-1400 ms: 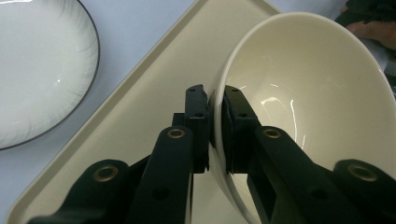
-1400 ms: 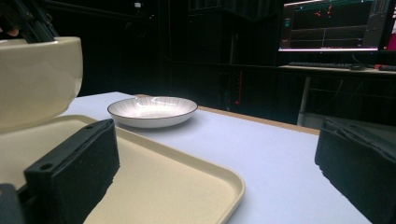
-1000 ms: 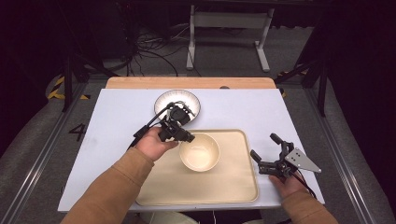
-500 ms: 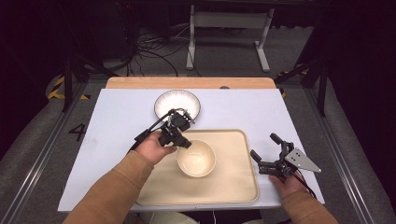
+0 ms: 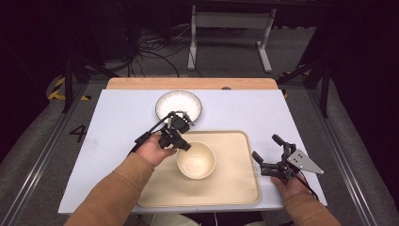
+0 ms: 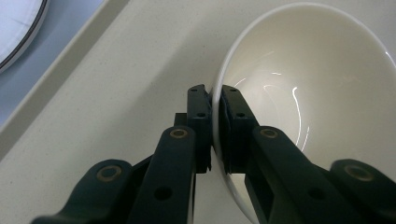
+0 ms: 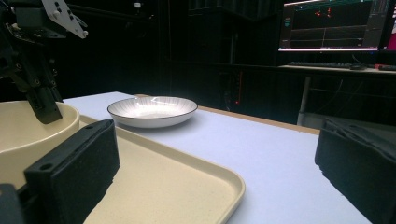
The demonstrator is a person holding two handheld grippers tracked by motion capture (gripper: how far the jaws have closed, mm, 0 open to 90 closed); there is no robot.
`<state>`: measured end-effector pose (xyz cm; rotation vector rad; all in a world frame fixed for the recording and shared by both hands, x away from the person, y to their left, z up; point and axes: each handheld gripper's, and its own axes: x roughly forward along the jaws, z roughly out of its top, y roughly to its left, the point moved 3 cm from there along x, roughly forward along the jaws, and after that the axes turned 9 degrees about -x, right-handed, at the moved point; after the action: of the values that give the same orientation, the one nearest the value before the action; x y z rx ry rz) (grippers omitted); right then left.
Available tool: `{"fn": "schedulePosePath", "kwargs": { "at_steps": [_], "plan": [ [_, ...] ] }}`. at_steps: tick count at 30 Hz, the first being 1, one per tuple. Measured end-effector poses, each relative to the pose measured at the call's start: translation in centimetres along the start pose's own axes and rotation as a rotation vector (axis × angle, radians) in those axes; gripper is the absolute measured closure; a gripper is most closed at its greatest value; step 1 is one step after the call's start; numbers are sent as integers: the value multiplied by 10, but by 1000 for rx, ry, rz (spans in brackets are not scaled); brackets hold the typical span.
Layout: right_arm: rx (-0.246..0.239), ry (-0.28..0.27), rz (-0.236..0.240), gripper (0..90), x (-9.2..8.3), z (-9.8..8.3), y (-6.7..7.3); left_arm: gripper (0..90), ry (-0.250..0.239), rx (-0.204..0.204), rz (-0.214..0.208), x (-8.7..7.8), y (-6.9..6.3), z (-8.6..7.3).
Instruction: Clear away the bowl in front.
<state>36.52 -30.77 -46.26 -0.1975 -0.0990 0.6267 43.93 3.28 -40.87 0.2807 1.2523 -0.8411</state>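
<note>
A cream bowl (image 5: 197, 162) sits over the left-middle of a beige tray (image 5: 235, 181). My left gripper (image 5: 184, 145) is shut on its left rim, one pad inside and one outside. In the left gripper view the jaws (image 6: 215, 116) pinch the thin wall of the bowl (image 6: 303, 70) above the tray (image 6: 116, 93). I cannot tell whether the bowl rests on the tray. My right gripper (image 5: 267, 148) stands open by the tray's right edge with nothing between its pads (image 7: 74, 168). From the right gripper view the left gripper (image 7: 44, 109) reaches into the bowl (image 7: 23, 126).
A white plate with a dark rim (image 5: 179, 104) lies on the pale blue tabletop (image 5: 113, 122) just behind the tray, also seen as the plate (image 7: 152, 111) in the right gripper view. A wooden strip (image 5: 193, 83) edges the far side. A monitor (image 7: 334, 25) glows beyond the table.
The left gripper and the bowl in it have shifted slightly toward the person and a little left over the tray. The right gripper has stayed put.
</note>
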Motion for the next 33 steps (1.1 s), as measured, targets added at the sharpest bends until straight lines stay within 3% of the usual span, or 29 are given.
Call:
{"fn": "schedulePosePath", "kwargs": {
  "at_steps": [9,13,17,22,24,28,30,31,33],
  "plan": [
    [2,1,1,1,0,0,0,834,23,-33,3,3,5,-2],
    [1,2,0,1,0,0,0,778,-9,-55,-15,0,7,-2],
    [1,2,0,1,0,0,0,722,-31,-44,-20,-6,6,-3],
    [1,3,0,1,0,0,0,650,-149,-38,-51,-22,4,-8],
    [2,4,0,1,0,0,-1,653,-157,-35,-52,-24,3,-10],
    [5,4,1,1,1,0,-1,636,-247,-30,-56,-37,5,-22],
    [3,5,0,1,0,0,-1,610,-307,-5,-51,-45,7,-28],
    [3,5,0,1,0,0,-1,609,-307,-5,-51,-45,7,-28],
    [4,4,0,1,0,0,-1,596,-358,-14,-60,-54,7,-34]
  ]
}}
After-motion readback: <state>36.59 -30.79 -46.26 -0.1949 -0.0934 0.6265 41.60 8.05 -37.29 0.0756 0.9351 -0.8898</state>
